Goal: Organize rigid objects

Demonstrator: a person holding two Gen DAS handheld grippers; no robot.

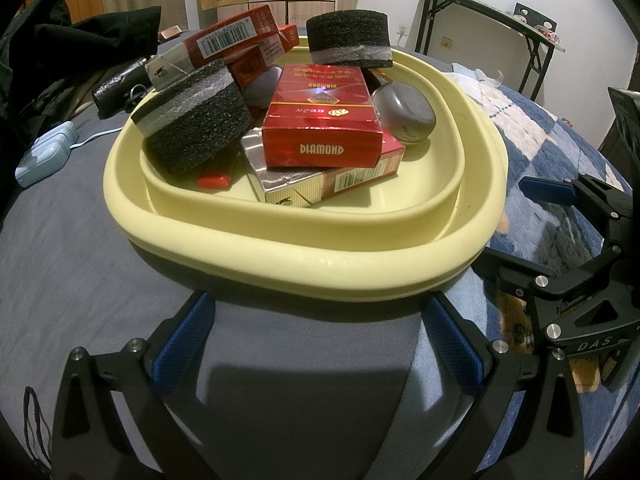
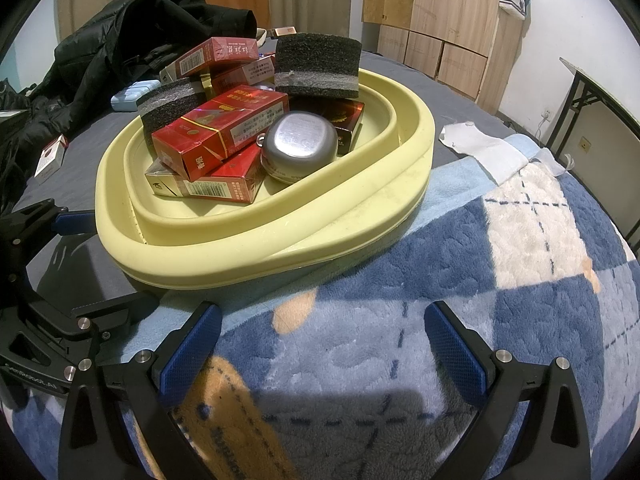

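Red cigarette packs [image 1: 322,120], black foam rolls [image 1: 192,120] and a silver case [image 1: 404,114] lie heaped in the yellow basin [image 1: 280,256] on the bed, just ahead of the left tongs [image 1: 316,344], spread wide and empty. Right tongs [image 2: 322,346], likewise released, hover over the blue blanket [image 2: 460,264], basin ahead-left.

Your yellow basin [image 1: 280,264] is piled full, boxes [image 1: 322,120] and foam blocks [image 1: 192,120] sticking up past the rim, so no room inside. Bare bed [image 1: 80,260] in front of it is open; the black jacket [image 2: 132,20] blocks the far side.
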